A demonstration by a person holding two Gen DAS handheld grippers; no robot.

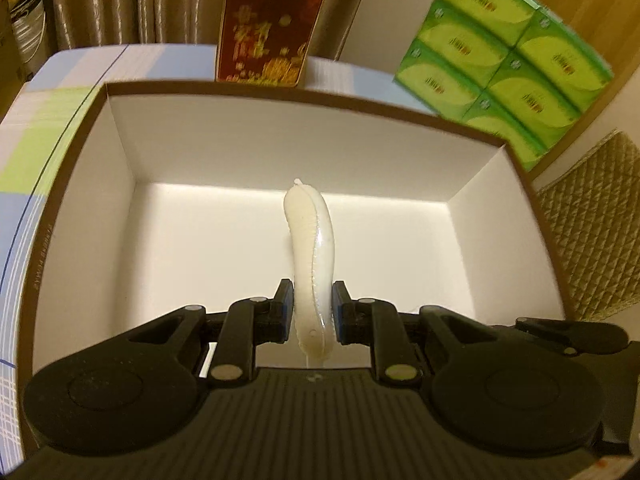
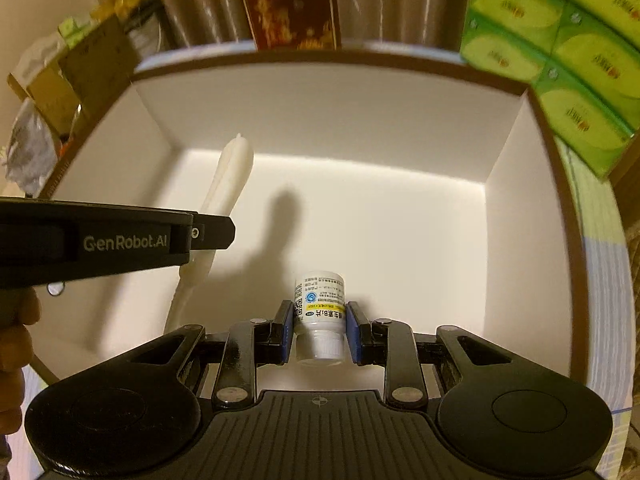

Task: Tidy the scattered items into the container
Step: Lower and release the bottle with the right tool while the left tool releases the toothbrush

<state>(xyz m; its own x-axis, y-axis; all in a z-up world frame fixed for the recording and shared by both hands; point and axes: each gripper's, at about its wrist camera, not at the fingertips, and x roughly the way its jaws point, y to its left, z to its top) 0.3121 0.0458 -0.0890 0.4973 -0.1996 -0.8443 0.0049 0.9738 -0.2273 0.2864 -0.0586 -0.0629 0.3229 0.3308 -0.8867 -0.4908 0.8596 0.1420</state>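
Beige curtains (image 1: 120, 0) hang behind a table covered with a pale blue, green and white checked cloth (image 1: 48, 128); on it sits a large open cardboard box with a brown rim and white inside (image 1: 256, 136), and both grippers point down into it. Over the box floor, the left gripper (image 1: 312, 312) is clamped on a long, curved, translucent white plastic piece with a ribbed edge (image 1: 310, 240); its blue-faced pads press the lower part of the piece, which sticks out ahead of the fingers toward the far wall. Seen from the right wrist, the same piece (image 2: 232, 176) slants along the box's left side, with the black left gripper body marked "GenRobot.AI" (image 2: 120, 240) crossing it and a person's hand (image 2: 16, 328) at the left edge. To its right, the right gripper (image 2: 319, 332) grips a small white plastic pill bottle with a printed label and ribbed white cap (image 2: 320, 312); the cap end faces the camera, the pads squeeze the bottle's sides. Beyond the box stands a dark red carton with gold print (image 1: 272, 24); to the right leans a stack of green tissue packs (image 1: 508, 52).
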